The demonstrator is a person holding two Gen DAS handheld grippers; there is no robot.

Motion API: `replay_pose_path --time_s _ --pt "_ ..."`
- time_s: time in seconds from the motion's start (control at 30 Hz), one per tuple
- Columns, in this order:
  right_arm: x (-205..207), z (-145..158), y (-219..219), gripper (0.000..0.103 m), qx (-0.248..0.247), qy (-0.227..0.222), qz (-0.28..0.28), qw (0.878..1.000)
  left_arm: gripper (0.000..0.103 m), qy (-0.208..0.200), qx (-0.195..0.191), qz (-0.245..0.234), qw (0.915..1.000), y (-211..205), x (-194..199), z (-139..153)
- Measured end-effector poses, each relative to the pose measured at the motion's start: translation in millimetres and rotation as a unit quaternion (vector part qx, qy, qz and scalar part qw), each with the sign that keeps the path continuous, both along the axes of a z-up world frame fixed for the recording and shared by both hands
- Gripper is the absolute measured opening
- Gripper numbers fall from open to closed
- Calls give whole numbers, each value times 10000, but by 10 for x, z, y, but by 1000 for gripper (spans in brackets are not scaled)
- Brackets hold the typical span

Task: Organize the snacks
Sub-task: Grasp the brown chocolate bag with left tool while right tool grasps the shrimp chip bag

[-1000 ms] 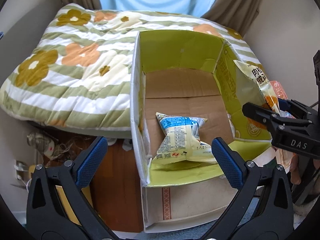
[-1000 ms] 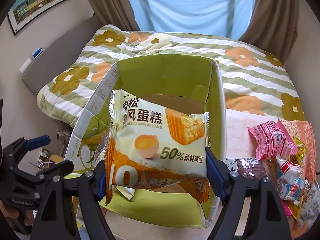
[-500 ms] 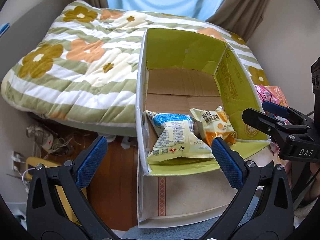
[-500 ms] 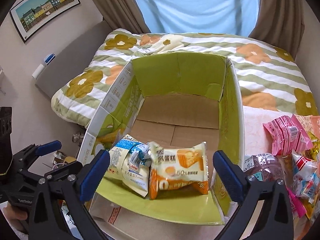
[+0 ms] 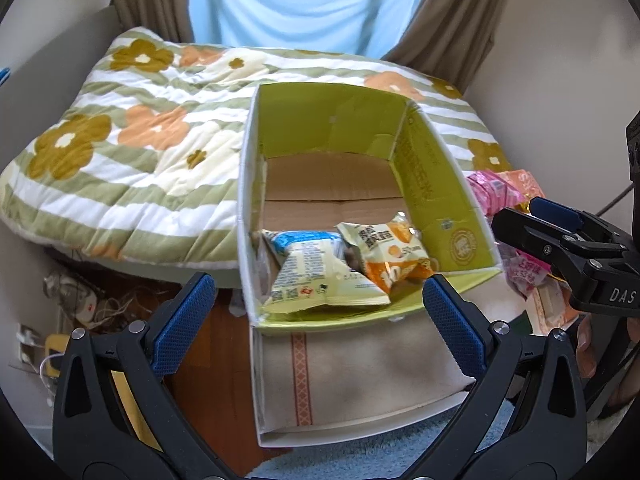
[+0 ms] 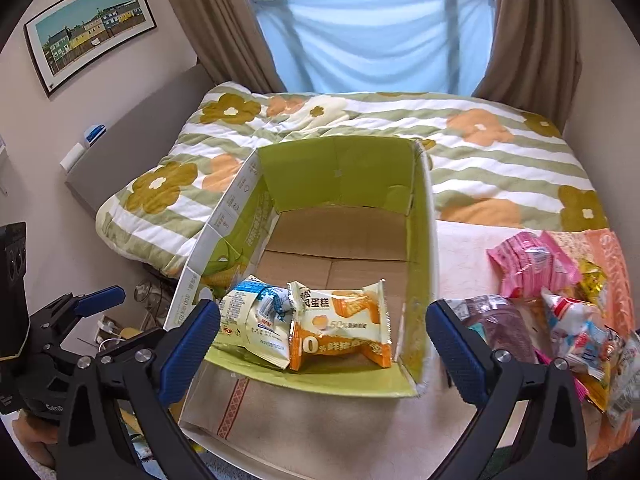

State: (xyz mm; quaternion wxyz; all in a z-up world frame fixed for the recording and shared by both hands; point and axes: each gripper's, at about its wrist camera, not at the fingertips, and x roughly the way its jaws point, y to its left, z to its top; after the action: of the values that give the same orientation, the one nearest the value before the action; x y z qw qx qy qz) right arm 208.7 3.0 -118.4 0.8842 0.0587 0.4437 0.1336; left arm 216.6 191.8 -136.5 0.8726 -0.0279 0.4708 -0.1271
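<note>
Chiffon cake packet (image 6: 340,326) has left the right claw (image 6: 322,336) since a second ago; it now lies in the green box (image 6: 420,240), near front corner, leaning on the blue-and-white packet (image 6: 256,324) beside it. Both sit on the cardboard floor at the front; back of box bare.

Right claw: spread fully wide, nothing between the pads, drawn back above the box's front lip. Left claw (image 5: 318,320): also wide apart, empty, hanging over the same front edge.

Remaining snacks: loose pile (image 6: 560,300) on the bed to the right of the box, pink packet (image 6: 528,264) uppermost and nearest the box wall.

Judgement on the step: swing the right claw over to the pile, take the pink packet by its flat body, not the crimped end. Pinch gently; soft foil slips and crushes. Drop later packets toward the back so the front does not heap. Watch the thin right wall on the way in.
</note>
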Motion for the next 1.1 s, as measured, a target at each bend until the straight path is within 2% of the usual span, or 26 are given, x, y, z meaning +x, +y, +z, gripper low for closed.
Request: replay_pose_path --time_s 0.27,0.47,0.57,0.77,0.9,1.1 --pt "-269 260 -377 102 31 -226 -242 9994 103 -219 -183 -336 9990 -416 -66 152" --pt "-387 483 -1013 103 -184 -538 -734 9957 103 -361 -186 -554 9976 -1022 -16 290" --pt "-399 518 -1372 102 -269 -581 -805 9947 103 -353 -249 -575 9974 -1405 14 314" --pt "-309 426 -2135 103 -104 -306 -881 9956 103 -108 -95 -617 9980 -2247 77 198" --pt "-180 260 -2499 103 -121 9 -783 9969 103 166 42 -470 9987 -2764 193 18" --pt "50 -78 -2928 103 69 631 -503 9967 103 587 466 -115 9971 -3257 391 -312"
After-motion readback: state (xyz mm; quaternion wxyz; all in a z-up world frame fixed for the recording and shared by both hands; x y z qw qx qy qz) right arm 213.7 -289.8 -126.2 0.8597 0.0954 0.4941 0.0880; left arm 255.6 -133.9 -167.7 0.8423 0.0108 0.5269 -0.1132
